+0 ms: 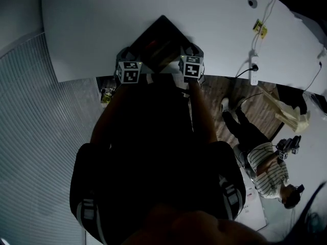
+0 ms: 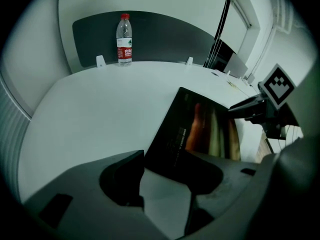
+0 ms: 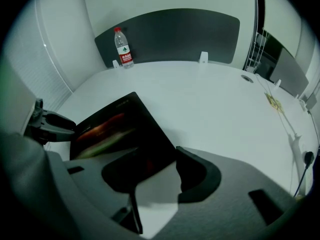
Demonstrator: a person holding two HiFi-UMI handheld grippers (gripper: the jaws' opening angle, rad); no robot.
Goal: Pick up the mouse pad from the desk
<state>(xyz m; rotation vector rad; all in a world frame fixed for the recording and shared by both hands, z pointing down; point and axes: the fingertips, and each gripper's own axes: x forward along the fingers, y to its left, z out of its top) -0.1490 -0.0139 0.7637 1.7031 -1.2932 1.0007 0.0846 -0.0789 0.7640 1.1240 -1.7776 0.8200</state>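
Down on the white desk point(image 1: 97, 19), the dark mouse pad point(image 1: 156, 45) sits close to the near edge, turned so that one corner points away from the person. Both grippers come at it from the near side, angled steeply down.

The left gripper point(image 1: 132, 59) has its jaws spread wide. In the left gripper view, the mouse pad point(image 2: 200, 126) has its near edge running across the tips of the left gripper point(image 2: 167, 181), with bare desk showing in the gap between the jaws. Nothing is clamped.

The right gripper point(image 1: 190, 55) is likewise parted and holds nothing. Its own view shows the right gripper point(image 3: 157, 184) with the mouse pad point(image 3: 112, 126) reaching in over the left jaw, its corner at the mouth of the gap. A soft shadow runs along the pad's right edge, so it may be tipped up slightly, but I cannot be sure in this dim light.

At the far side of the desk, a water bottle point(image 2: 124, 39) with a red label stands upright against a dark grey partition panel point(image 2: 170, 34), well apart from the pad.

Off the desk's right end, a person in a striped shirt point(image 1: 268, 170) is on the wooden floor point(image 1: 240, 93).
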